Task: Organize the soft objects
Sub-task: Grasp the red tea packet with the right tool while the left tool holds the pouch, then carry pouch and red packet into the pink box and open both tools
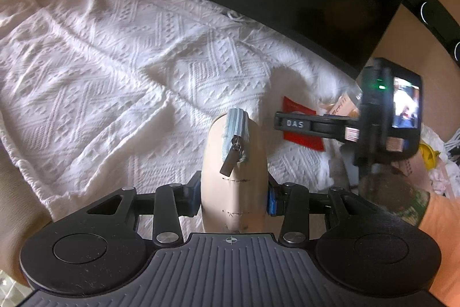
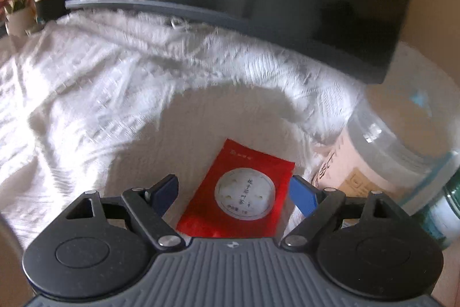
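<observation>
Beige soft zip pouch sits squeezed in the left hand-held gripper. Right hand-held gripper is wide apart around a flat red packet on the white knitted cloth.

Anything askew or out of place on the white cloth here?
The cloth is rumpled into ridges and folds rather than spread flat. The red packet lies skewed on it, intact. Nothing looks spilled or torn.

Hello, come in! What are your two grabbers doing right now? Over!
Left gripper shut on beige pouch. Right gripper open, straddling red packet on white cloth. Clear jar close on the right.
</observation>
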The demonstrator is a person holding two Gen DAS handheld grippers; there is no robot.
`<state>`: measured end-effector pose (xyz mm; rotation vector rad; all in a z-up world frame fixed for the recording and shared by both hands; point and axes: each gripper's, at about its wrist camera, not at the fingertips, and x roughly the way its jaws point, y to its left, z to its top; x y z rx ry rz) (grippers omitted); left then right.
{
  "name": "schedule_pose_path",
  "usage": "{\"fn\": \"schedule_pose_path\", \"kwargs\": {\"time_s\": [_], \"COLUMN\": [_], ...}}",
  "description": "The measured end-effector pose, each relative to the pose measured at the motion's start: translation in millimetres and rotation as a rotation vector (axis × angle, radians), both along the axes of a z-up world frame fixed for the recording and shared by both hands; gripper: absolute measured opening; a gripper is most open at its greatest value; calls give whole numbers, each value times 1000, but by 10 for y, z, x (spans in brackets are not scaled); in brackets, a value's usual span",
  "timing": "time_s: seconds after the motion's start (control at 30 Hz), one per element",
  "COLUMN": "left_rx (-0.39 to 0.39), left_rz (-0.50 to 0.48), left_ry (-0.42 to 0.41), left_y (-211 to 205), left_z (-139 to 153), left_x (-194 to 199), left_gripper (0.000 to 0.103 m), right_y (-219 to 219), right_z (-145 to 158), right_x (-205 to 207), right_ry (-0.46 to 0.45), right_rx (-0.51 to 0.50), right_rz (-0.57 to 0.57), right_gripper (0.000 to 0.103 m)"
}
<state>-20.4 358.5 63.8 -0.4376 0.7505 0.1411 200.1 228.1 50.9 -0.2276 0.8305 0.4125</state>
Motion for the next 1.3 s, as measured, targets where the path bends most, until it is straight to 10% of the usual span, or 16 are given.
{"fn": "schedule_pose_path", "kwargs": {"time_s": [0.23, 0.6, 0.93, 1.3], "left_rx": [-9, -1, -42, -58], "left_rz": [16, -77, -470, -885], "left_ry": [5, 11, 104, 108], "left_y": [-24, -282, -1270, -2738], "left_z": [-15, 107, 114, 374], "left_x": [-77, 43, 369, 1074], "left_gripper": [45, 45, 45, 45], "right_y": [-113, -709, -1888, -3174], "right_z": [60, 752, 1071, 1143], "right_x": [-7, -617, -1262, -1810], "right_ry": [82, 13, -81, -109], "right_rx": [40, 135, 47, 39], "right_rz": [-1, 99, -23, -428], "right_gripper": [60, 58, 58, 58]}}
